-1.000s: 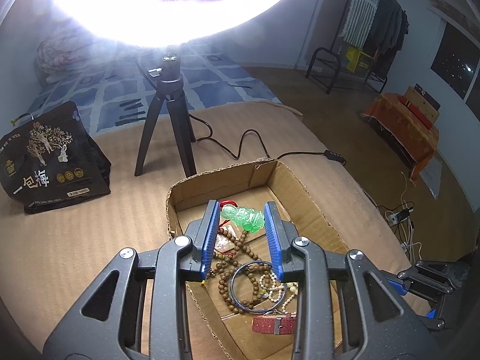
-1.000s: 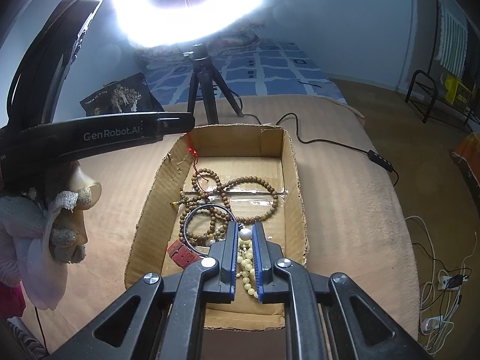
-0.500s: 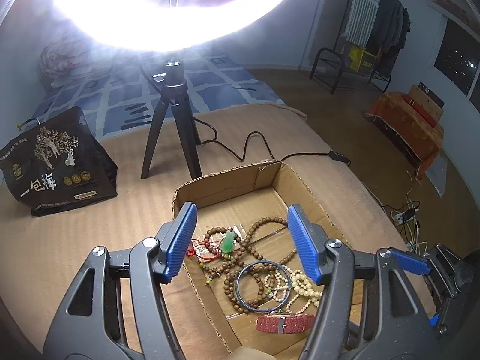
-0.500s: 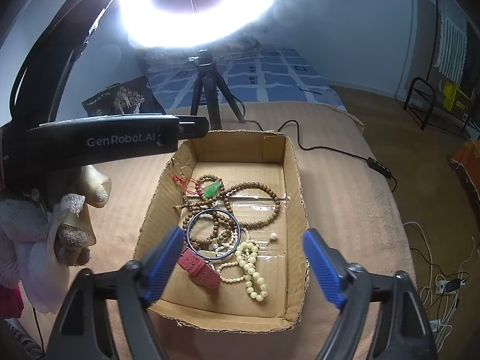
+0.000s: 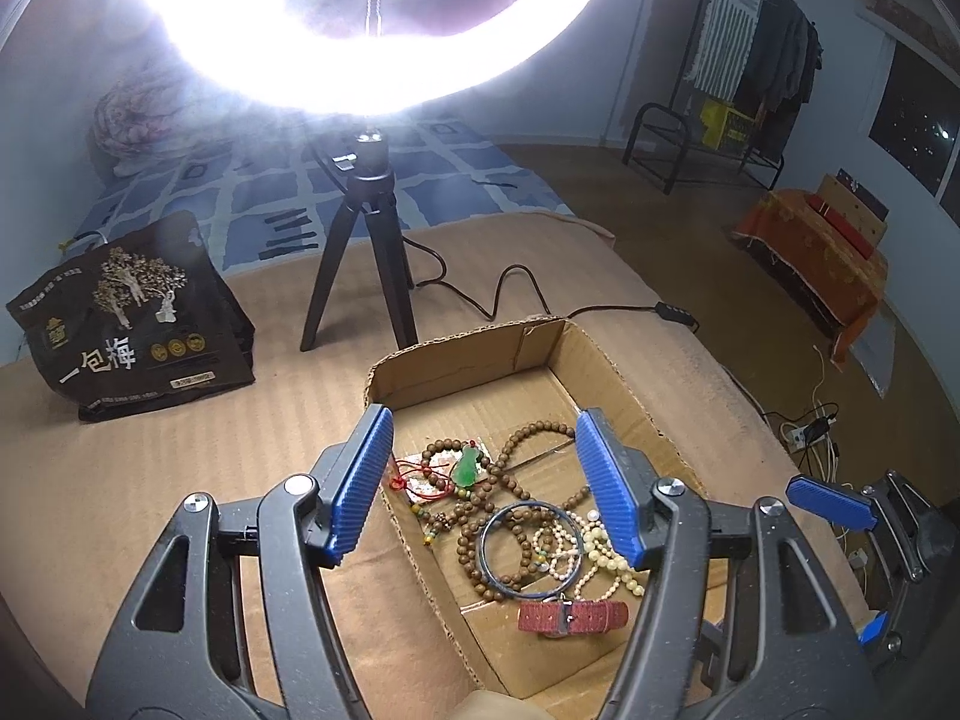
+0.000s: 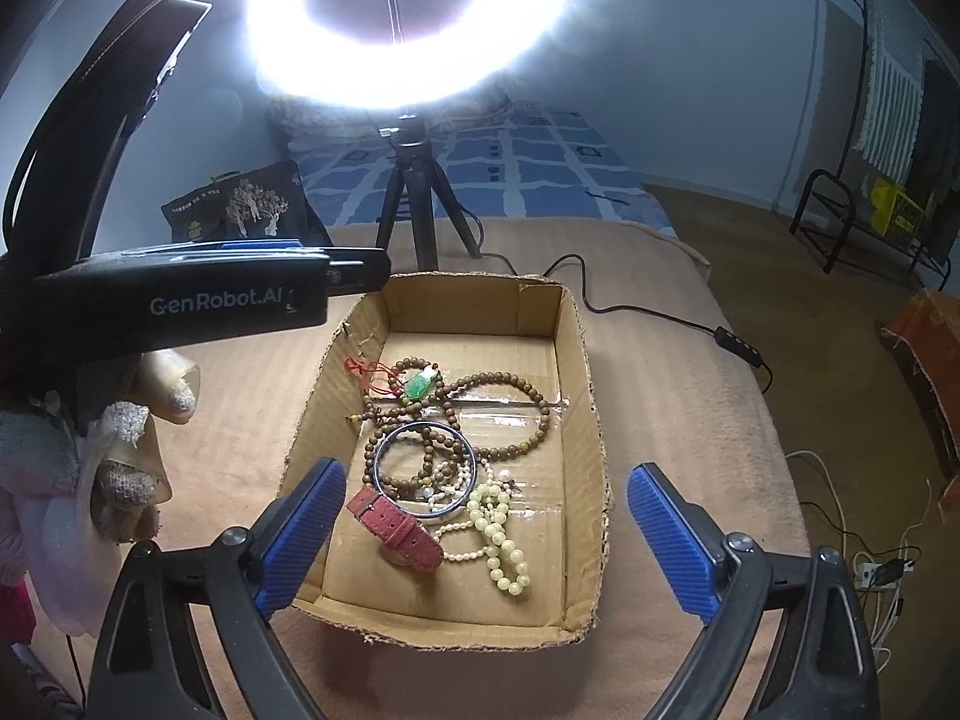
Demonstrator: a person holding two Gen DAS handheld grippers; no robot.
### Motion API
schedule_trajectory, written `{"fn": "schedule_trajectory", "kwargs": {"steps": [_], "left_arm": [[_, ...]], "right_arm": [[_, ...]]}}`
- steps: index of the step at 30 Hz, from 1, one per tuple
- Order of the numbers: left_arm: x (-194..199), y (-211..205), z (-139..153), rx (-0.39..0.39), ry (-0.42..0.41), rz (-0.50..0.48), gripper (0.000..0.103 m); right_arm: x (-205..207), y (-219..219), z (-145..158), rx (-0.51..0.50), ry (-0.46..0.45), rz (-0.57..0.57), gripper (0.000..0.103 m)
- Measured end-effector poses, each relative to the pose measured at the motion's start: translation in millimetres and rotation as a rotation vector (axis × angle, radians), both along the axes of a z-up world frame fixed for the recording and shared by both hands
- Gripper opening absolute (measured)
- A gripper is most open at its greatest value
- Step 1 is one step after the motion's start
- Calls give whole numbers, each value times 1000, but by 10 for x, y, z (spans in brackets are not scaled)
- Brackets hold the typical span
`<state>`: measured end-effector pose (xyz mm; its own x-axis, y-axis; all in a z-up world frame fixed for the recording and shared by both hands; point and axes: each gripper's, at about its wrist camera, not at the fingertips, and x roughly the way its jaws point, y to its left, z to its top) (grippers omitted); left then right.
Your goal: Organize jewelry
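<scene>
Setting: a shallow cardboard box (image 6: 585,372) sits on a tan blanket (image 5: 150,480), lit by a bright ring lamp (image 6: 414,18) on a small tripod (image 5: 372,252) behind it.
Jewelry: all of it lies tangled on the box floor.
Green pendant (image 6: 422,384): on a red cord, toward the far left of the heap.
Brown bead strands (image 6: 510,414): looped across the middle.
Dark bangle (image 6: 384,450): lying flat over the beads.
Red strap (image 6: 396,531): near the front left, just beside the bangle.
Pale bead strand (image 6: 498,534): at the front, beside the strap.
Left gripper (image 5: 489,480): jaws have just been opening; now partly spread above the heap, holding nothing.
Right gripper (image 6: 486,540): jaws have just been opening; now very wide above the box's near end, empty.
Elsewhere: a black printed bag (image 5: 126,324) stands on the blanket, well left of the box.
</scene>
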<state>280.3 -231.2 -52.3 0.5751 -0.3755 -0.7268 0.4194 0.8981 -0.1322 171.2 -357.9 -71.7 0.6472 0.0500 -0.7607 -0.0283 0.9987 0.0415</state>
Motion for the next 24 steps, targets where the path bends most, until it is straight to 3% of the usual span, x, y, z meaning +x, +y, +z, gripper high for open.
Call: {"fn": "schedule_trajectory", "kwargs": {"steps": [10,24], "left_arm": [[-267,96,167,-3,-37,2,65],[-984,492,467,0,-123,9,65]], "right_arm": [[-187,1,179,-15,-35,-13,97],[-574,62,465,-29,-103,-36,97]]}}
